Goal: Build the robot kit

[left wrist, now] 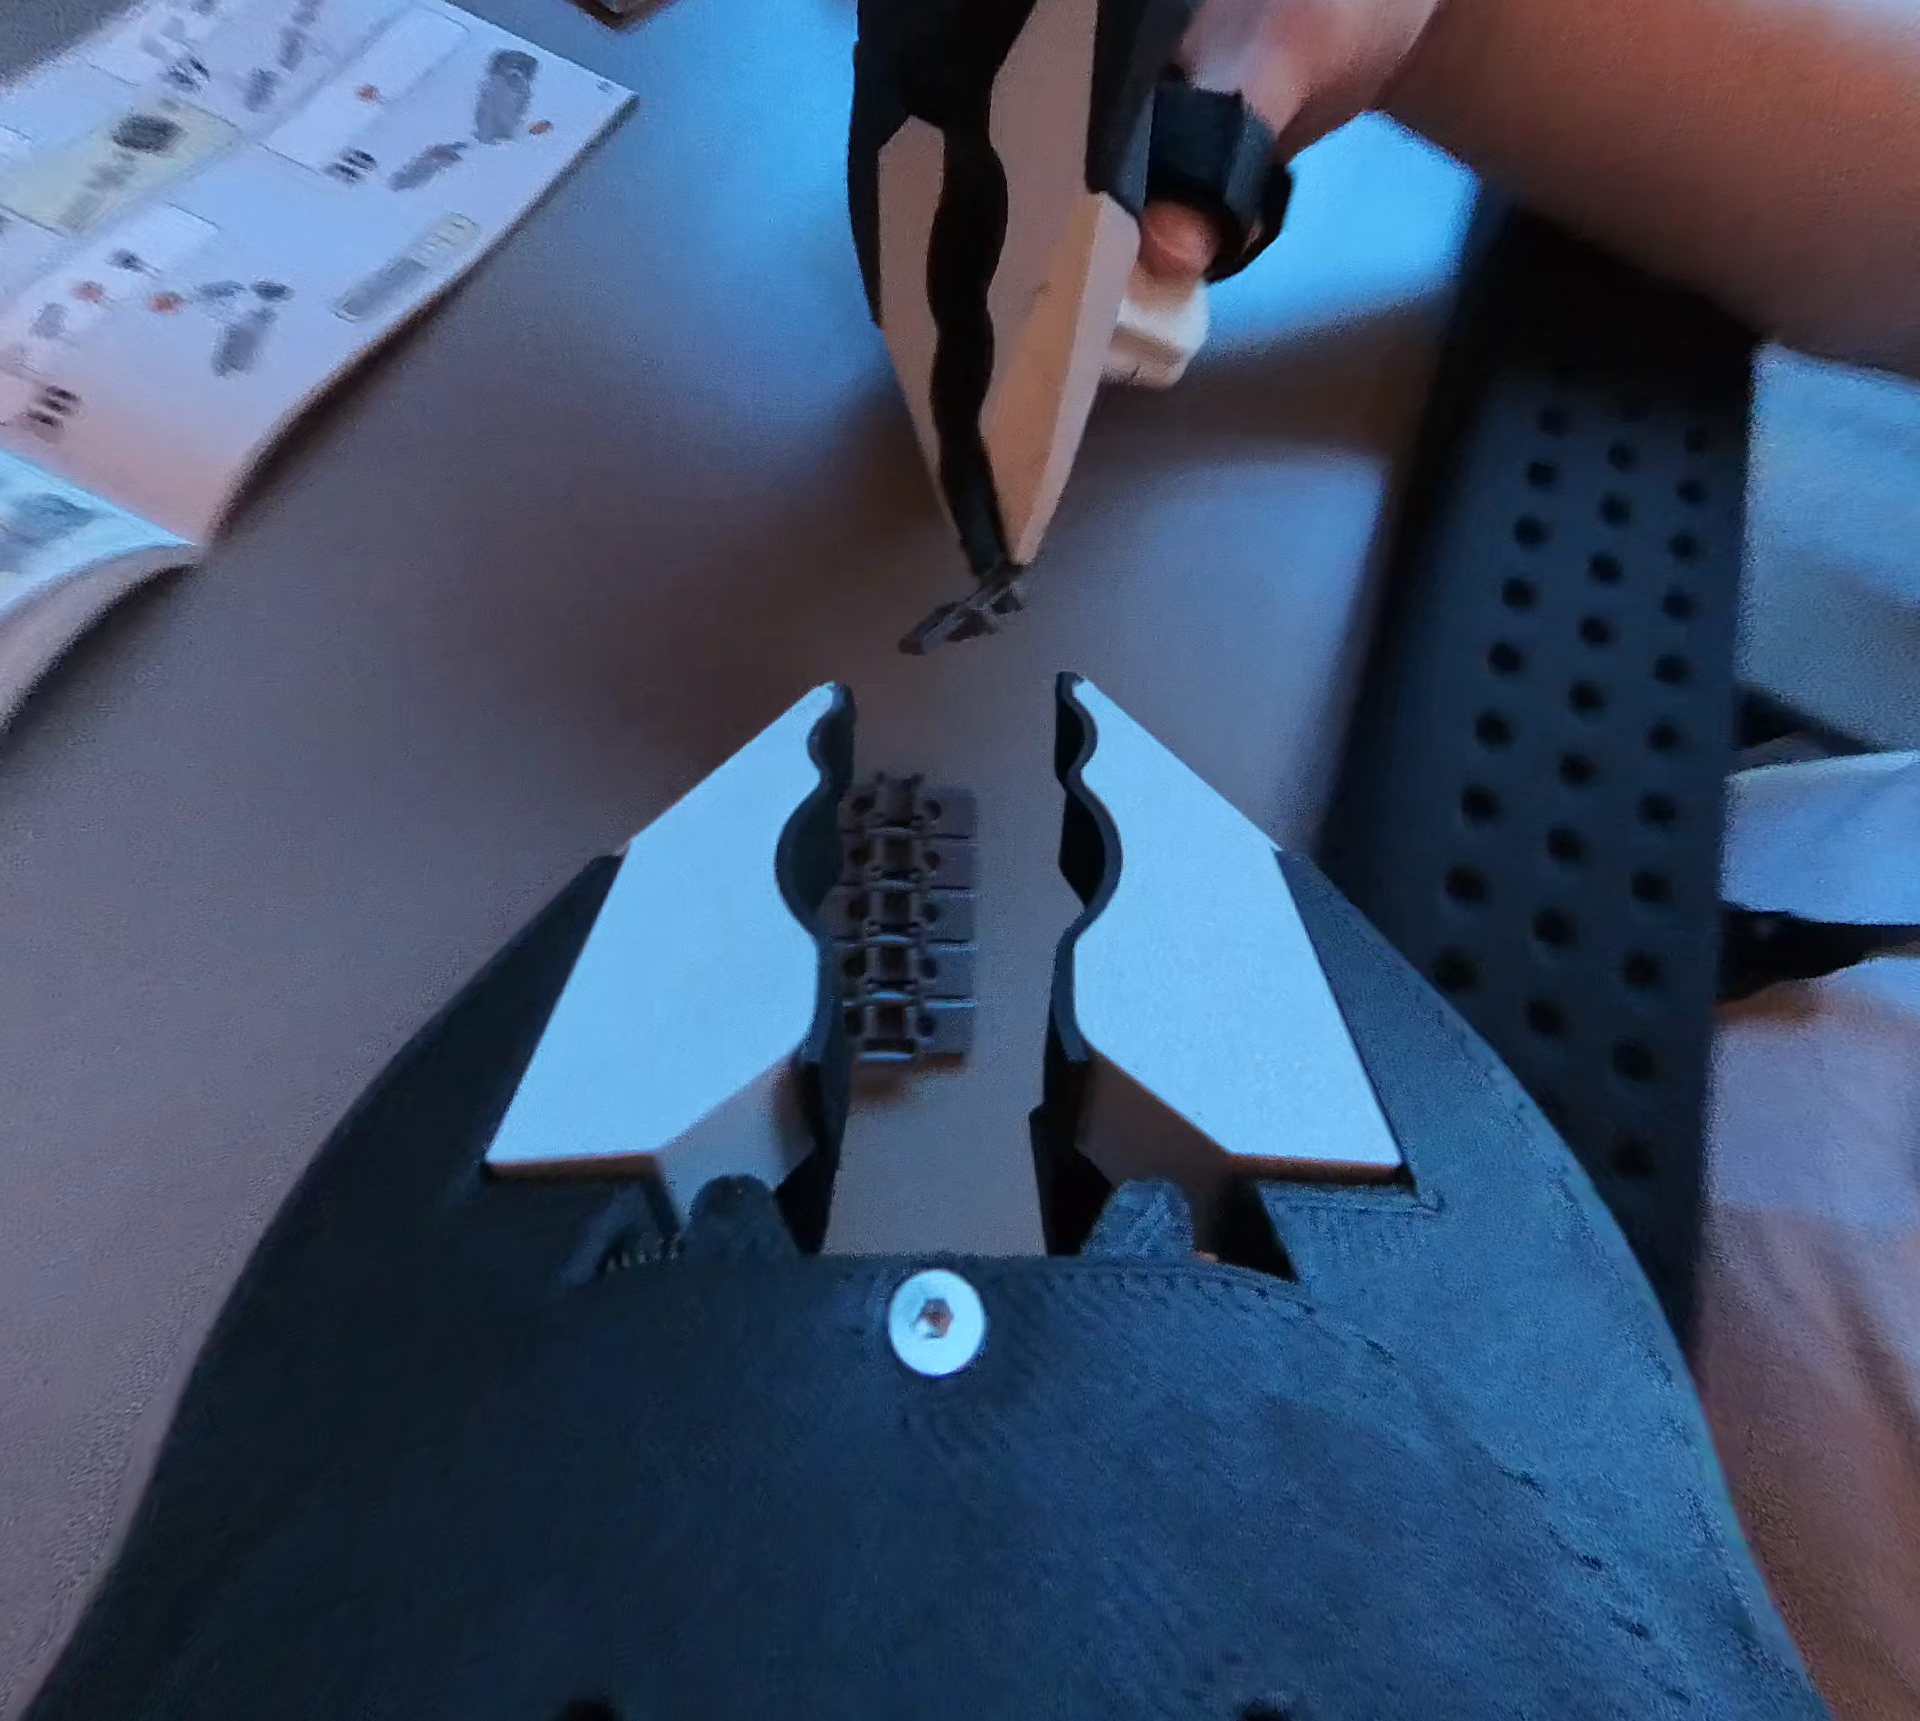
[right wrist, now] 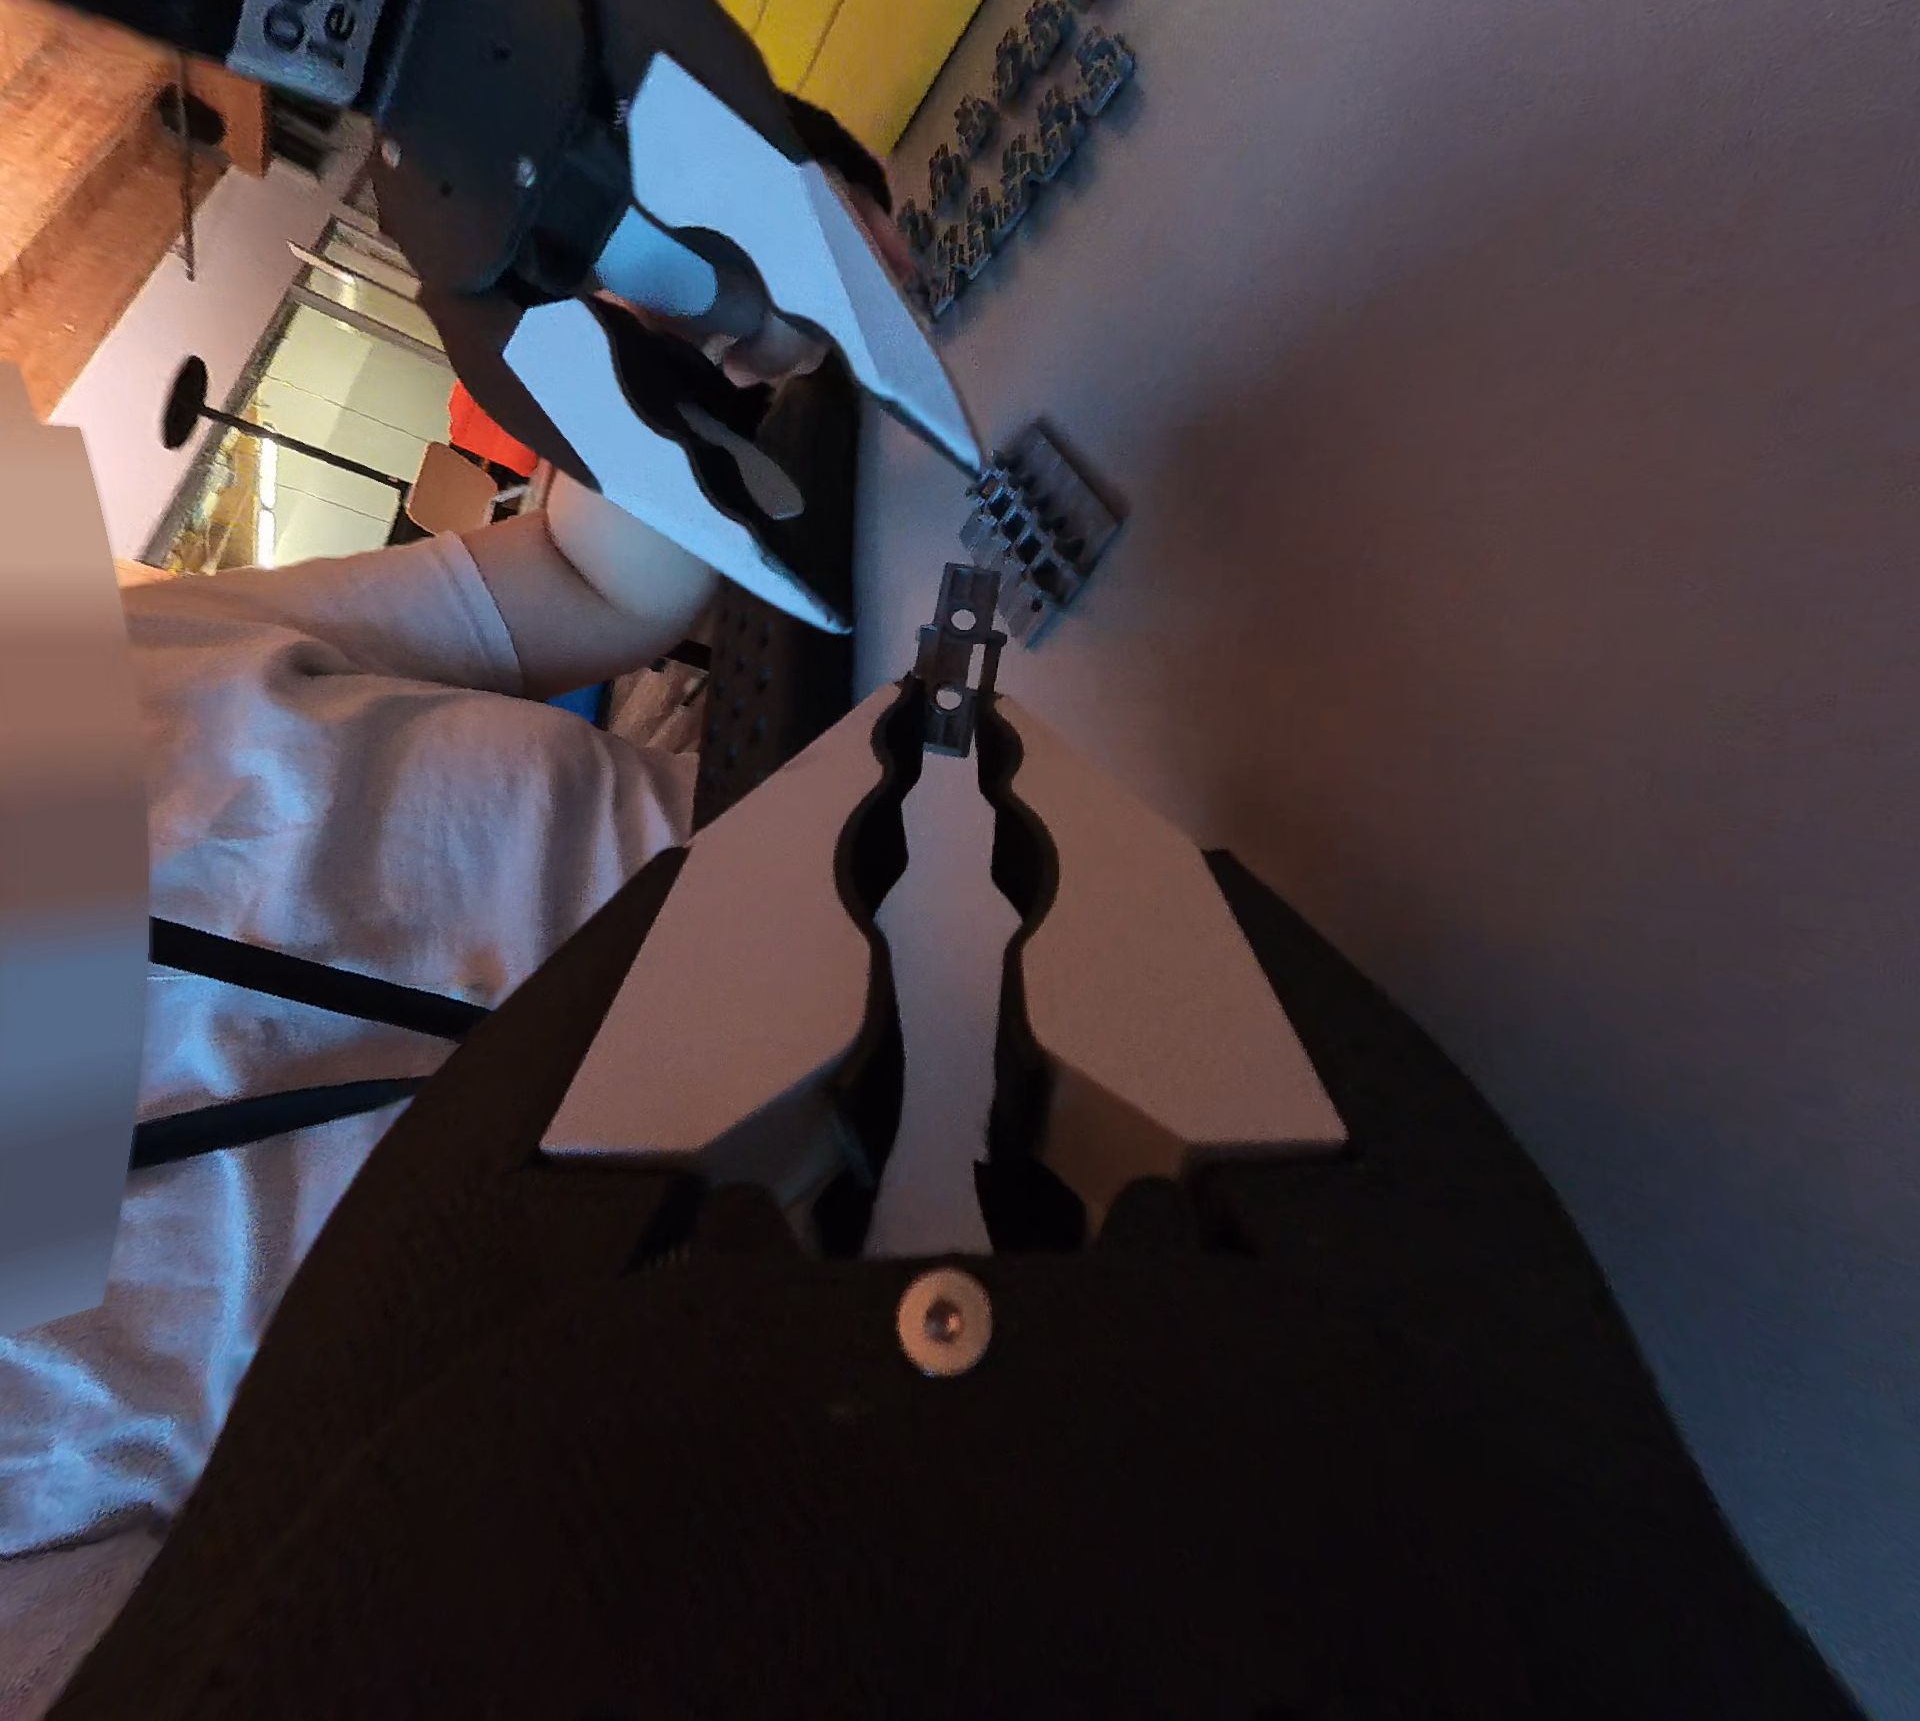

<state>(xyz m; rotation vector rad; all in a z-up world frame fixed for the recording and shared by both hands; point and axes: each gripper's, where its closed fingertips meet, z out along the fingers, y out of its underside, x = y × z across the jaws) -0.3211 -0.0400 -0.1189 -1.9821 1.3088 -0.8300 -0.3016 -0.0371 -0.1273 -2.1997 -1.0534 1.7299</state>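
track link (right wrist: 961,669), small and grey, sits pinched at the right gripper (right wrist: 951,715) tips, poised at 12 o'clock of the linked strip (left wrist: 909,918) lying on the bench (left wrist: 520,736) between the left gripper (left wrist: 951,695) fingers, spread wide around it as if to steady it.

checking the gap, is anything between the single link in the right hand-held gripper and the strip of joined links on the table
Nothing visible. The right hand-held gripper holds the single link just short of the link strip; only bare table shows between them.
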